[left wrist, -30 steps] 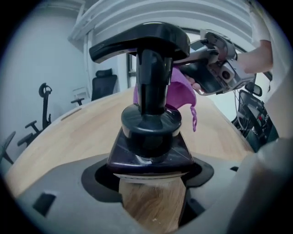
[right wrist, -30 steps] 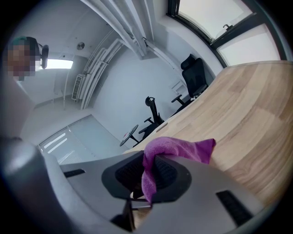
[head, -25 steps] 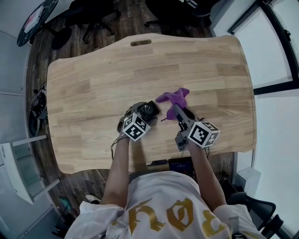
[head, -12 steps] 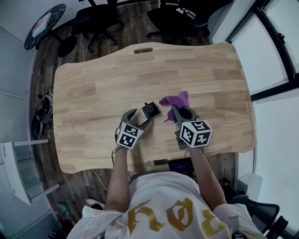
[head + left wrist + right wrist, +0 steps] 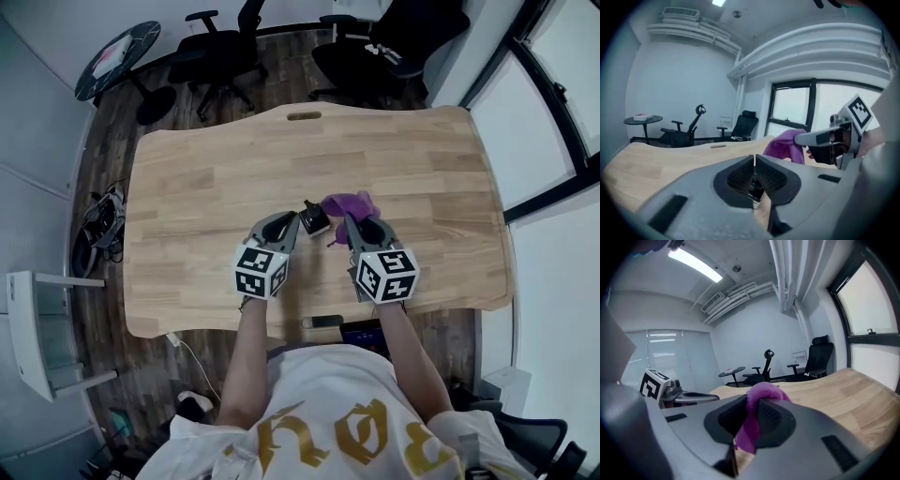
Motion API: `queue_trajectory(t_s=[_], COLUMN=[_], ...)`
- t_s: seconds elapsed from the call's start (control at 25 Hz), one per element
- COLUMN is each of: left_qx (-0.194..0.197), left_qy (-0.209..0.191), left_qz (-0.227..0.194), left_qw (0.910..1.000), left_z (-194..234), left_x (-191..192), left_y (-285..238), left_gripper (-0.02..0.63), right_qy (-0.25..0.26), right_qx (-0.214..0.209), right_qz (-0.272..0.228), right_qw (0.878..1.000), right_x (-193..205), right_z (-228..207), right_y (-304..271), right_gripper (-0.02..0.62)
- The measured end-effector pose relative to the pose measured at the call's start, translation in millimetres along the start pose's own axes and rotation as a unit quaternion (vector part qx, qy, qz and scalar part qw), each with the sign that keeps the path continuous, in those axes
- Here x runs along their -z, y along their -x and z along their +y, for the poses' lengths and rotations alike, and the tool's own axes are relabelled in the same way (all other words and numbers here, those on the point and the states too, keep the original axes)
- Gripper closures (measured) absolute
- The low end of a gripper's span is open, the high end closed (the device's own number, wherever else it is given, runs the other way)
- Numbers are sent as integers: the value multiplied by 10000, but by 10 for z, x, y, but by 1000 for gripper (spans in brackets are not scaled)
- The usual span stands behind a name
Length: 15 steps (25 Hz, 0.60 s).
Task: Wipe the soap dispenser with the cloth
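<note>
The left gripper (image 5: 292, 223) has just been closing its fingers, which now pinch the small dark soap dispenser (image 5: 315, 218) over the near middle of the bench (image 5: 206, 178). Just right of it, the right gripper (image 5: 349, 223) clamps its fingers on the purple cloth (image 5: 352, 202). Office chairs (image 5: 220, 47) stand beyond.

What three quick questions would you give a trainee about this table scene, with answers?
1. True or false: the right gripper holds a green sponge.
2. What colour is the cloth? A purple, B white, C yellow.
3. Fill in: the soap dispenser is between the jaws of the ___ gripper.
Key: 1 false, it is shut on the cloth. 2 A. 3 left; the left gripper has just been closing its jaws on the soap dispenser.
</note>
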<state>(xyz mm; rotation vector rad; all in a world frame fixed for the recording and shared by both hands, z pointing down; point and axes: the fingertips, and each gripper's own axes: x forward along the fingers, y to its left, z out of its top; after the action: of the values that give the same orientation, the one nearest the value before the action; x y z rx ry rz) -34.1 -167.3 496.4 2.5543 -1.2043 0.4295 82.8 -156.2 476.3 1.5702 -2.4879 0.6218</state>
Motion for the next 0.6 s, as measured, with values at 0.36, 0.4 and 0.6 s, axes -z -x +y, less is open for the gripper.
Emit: queue_trajectory(t_s=[0.36, 0.4, 0.6], left_qx=[-236, -227, -311], left_qy=[440, 440, 303], left_qz=[-265, -324, -622], left_qw=[9984, 9982, 9971], left_z=[-124, -160, -255], left_x=[-179, -215, -392], left_y=[339, 369, 494], left_gripper=[597, 597, 597], right_qy=[269, 297, 464], right_qx=[116, 124, 109], right_qz=[-271, -301, -449], right_qw=[9992, 9990, 9979], right_x=[-127, -146, -196], right_z=[206, 218, 300], right_y=[320, 349, 461], right_gripper=[551, 551, 551])
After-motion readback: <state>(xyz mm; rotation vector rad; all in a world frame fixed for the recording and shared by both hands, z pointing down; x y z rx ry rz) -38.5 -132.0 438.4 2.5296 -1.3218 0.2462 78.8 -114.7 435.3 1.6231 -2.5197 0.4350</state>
